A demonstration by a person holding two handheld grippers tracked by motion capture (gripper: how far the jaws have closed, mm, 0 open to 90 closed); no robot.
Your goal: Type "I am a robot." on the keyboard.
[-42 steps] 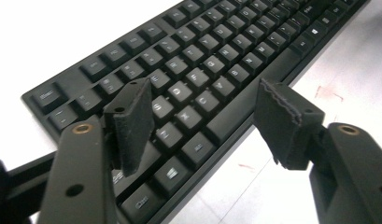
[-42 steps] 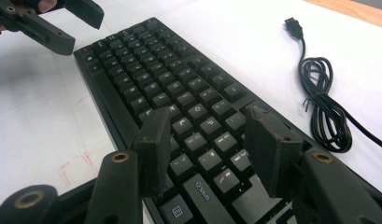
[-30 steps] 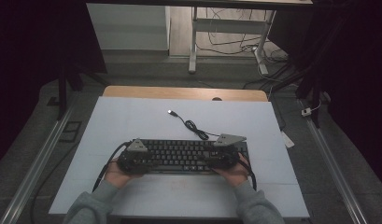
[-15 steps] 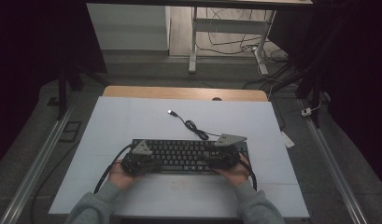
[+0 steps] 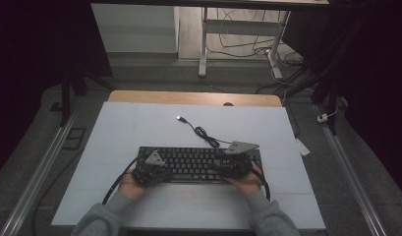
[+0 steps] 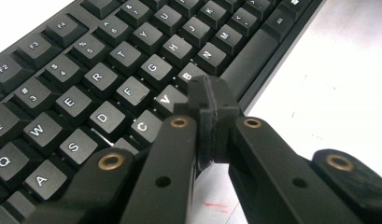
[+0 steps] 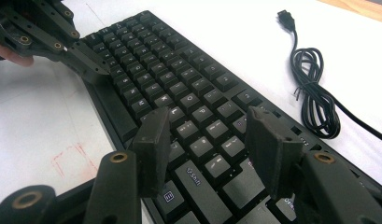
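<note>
A black keyboard [image 5: 198, 164] [image 6: 109, 70] [image 7: 179, 79] lies flat on the white mat near the front edge. My left gripper [image 5: 163, 173] [image 6: 209, 100] hovers over the keyboard's left part, above the V and B keys. Its jaws have just been closing and now stand shut, pad against pad, with nothing between them. My right gripper [image 5: 221, 169] [image 7: 205, 130] is open over the right part of the keyboard, its pads above the keys near the right Shift. In the right gripper view the left gripper [image 7: 97, 67] points at the far end of the keyboard.
The keyboard's black cable [image 5: 203, 132] [image 7: 314, 102] coils behind it and ends in a USB plug [image 5: 179, 118] [image 7: 284, 15]. The white mat [image 5: 139, 128] covers the table, with a wooden edge [image 5: 188, 97] at the back. Faint red marks [image 7: 69, 161] show on the mat.
The left gripper has edged slightly to the right over the keyboard's left part. The right gripper and the keyboard have stayed put.
</note>
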